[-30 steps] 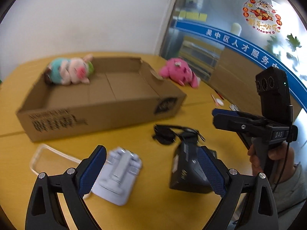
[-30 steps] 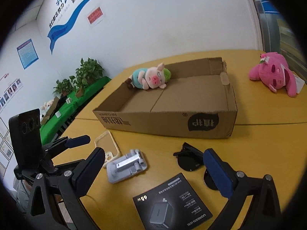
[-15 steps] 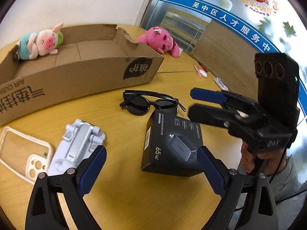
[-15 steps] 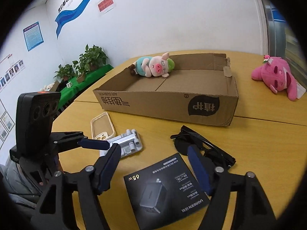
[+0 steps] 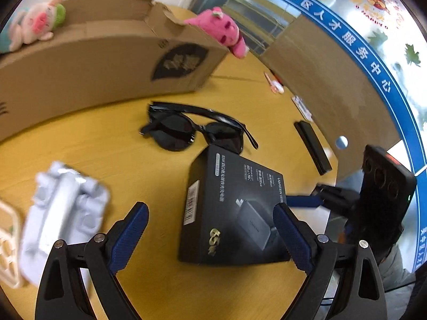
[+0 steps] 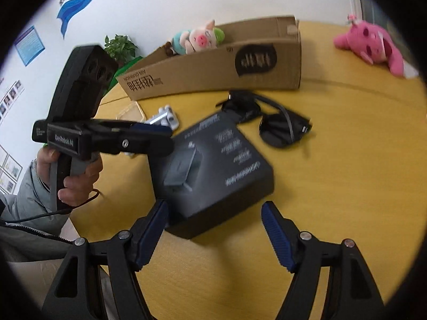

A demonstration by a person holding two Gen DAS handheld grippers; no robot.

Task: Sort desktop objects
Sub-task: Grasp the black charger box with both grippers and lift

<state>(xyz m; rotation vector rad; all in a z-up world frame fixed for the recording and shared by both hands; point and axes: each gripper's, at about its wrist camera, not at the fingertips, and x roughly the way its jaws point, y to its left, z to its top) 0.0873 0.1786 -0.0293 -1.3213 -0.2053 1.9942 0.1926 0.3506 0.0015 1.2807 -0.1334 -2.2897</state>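
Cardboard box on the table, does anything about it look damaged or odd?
Yes. The cardboard box has a torn, ragged flap at its far right corner, near the pink plush. A pig plush lies inside; otherwise it sits flat.

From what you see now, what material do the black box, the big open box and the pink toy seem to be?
Black box: probably printed cardboard with a matte finish, going by its sharp folded edges and white print. Big open box: brown corrugated cardboard, with a torn flap. Pink toy: soft plush fabric, fuzzy surface.
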